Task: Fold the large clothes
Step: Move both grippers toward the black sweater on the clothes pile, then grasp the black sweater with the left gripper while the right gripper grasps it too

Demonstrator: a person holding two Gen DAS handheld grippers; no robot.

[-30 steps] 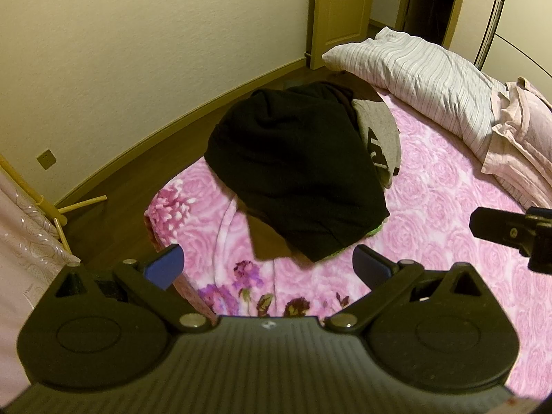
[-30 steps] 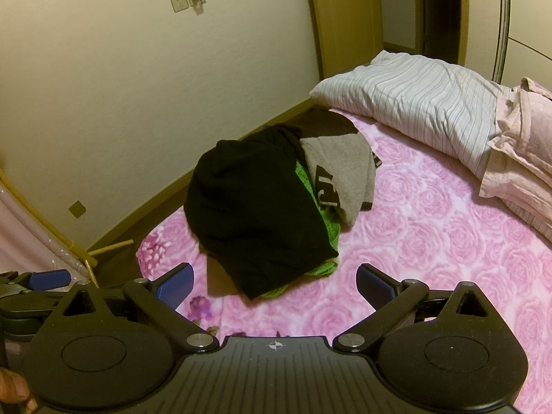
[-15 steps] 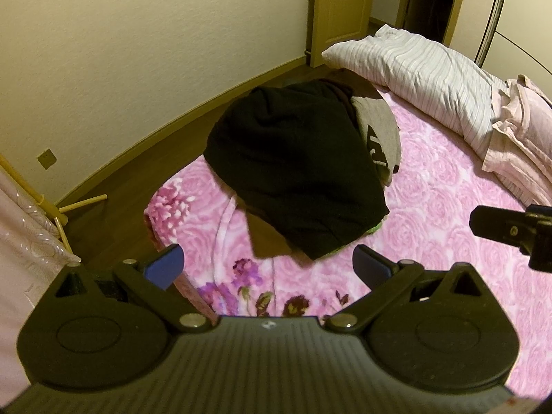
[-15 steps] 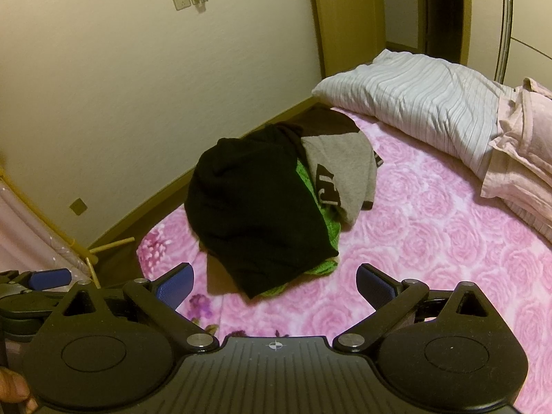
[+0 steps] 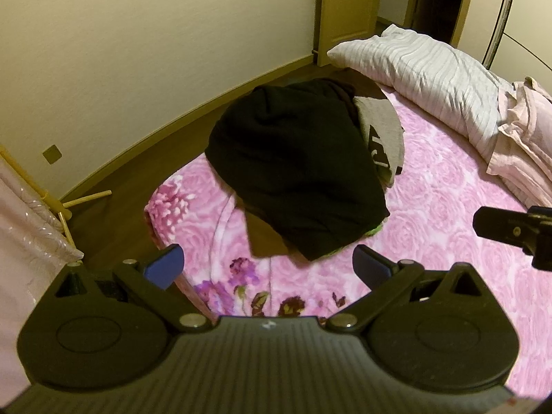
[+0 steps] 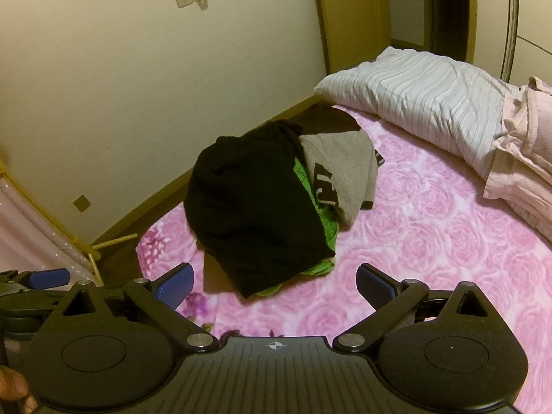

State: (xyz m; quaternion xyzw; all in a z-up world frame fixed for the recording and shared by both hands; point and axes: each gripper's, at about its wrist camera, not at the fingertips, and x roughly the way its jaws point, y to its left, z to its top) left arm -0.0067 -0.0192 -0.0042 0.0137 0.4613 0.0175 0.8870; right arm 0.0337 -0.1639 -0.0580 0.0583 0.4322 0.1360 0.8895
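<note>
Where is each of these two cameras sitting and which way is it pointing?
Left wrist: rides the left gripper, aimed over its open fingers at the clothes pile; the right gripper shows at the right edge.
Right wrist: rides the right gripper, open, facing the same pile; a hand shows bottom left.
Shared: pile, pink blanket, striped pillow.

Clothes heaped on my pink bedspread (image 5: 448, 207)

My left gripper (image 5: 267, 267), fingers wide apart, hovers before the black garment (image 5: 293, 172) topping the pile.
</note>
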